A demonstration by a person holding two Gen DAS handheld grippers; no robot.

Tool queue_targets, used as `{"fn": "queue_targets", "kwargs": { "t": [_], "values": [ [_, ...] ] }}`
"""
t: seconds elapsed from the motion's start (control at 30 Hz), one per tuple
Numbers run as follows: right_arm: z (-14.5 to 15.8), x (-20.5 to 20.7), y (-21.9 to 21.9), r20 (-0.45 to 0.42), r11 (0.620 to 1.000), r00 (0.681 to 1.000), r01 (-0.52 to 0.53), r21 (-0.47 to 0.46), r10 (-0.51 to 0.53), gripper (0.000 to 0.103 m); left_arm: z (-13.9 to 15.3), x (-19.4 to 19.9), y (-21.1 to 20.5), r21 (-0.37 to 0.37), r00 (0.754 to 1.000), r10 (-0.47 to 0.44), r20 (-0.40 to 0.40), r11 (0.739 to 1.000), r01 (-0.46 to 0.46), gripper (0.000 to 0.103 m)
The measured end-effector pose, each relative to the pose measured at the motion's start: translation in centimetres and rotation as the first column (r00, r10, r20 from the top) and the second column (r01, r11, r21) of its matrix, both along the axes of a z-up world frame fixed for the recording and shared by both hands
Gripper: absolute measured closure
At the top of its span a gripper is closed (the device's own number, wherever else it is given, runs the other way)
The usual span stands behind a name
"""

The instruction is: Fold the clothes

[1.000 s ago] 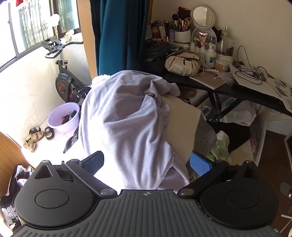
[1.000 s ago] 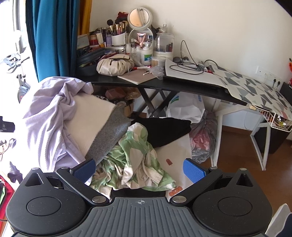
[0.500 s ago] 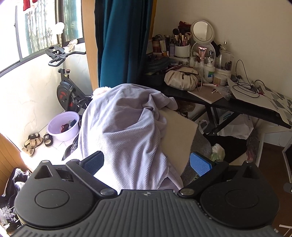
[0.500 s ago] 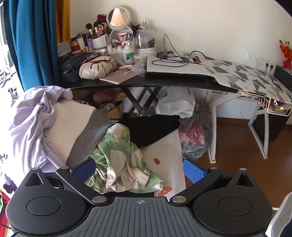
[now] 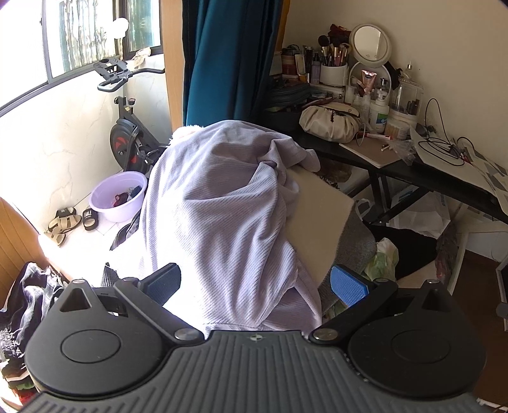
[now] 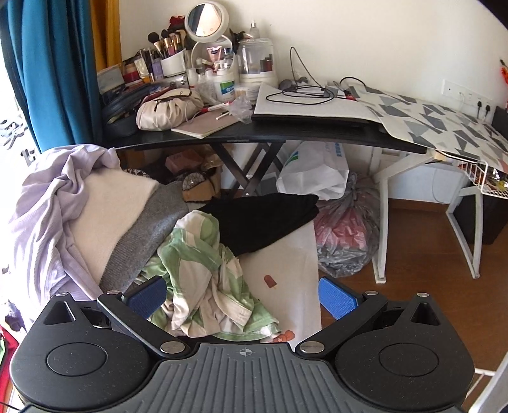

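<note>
Left hand-held gripper (image 5: 255, 282): jaws spread wide, grasping nothing, with its blue pads (image 5: 348, 285) on either side of the lower hem of a lilac garment (image 5: 219, 209). No contact between pads and cloth is visible.

Right hand-held gripper (image 6: 243, 298): likewise released and empty, poised over a crumpled green-and-white garment (image 6: 203, 270).

The clothes lie in an unfolded heap. In the right wrist view, from left to right: the lilac garment (image 6: 41, 222) draped over the top, a cream piece (image 6: 104, 216) under it, a grey knit (image 6: 146, 228) beside that, then the green-and-white garment, with a black garment (image 6: 263, 219) behind it. The heap rests on a pale sheet (image 6: 285, 279) printed with small motifs; what carries the sheet cannot be told.

Behind the heap stands a black surface (image 6: 285, 135) crowded with cosmetics, a round mirror (image 6: 206, 20), a beige pouch (image 6: 168, 109) and cables. Bags sit beneath it. The left wrist view shows a teal curtain (image 5: 228, 57), an exercise bike (image 5: 130, 133) and a purple basin (image 5: 117, 200) on the floor.
</note>
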State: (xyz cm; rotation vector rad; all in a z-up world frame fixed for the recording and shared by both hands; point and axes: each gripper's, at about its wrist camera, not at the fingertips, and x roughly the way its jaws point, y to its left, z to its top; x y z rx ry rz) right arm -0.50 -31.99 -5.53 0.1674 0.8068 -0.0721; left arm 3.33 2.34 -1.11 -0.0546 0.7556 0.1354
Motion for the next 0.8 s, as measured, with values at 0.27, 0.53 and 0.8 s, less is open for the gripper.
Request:
{"fn": "queue_targets", "kwargs": {
  "t": [0.27,0.53,0.8],
  "values": [
    [-0.8,2.6,3.6,-0.060,0.999,0.998,-0.010,-0.035,0.008,0.001,-3.2,0.5,6.6,-0.042,0.996,0.087,-0.017,0.995,-0.087,0.001],
    [-1.0,6.4,16.1,-0.083,0.991,0.992,-0.099,-0.087,0.092,0.001,-4.8,2.6,17.0,-0.022,0.995,0.085,0.052,0.996,-0.083,0.001],
    [-6.1,10.1,31.8,-0.154,0.921,0.916,-0.384,-0.065,0.371,0.002,-5.3,3.2,26.0,-0.091,0.991,0.130,0.038,0.988,-0.126,0.001]
  ]
}}
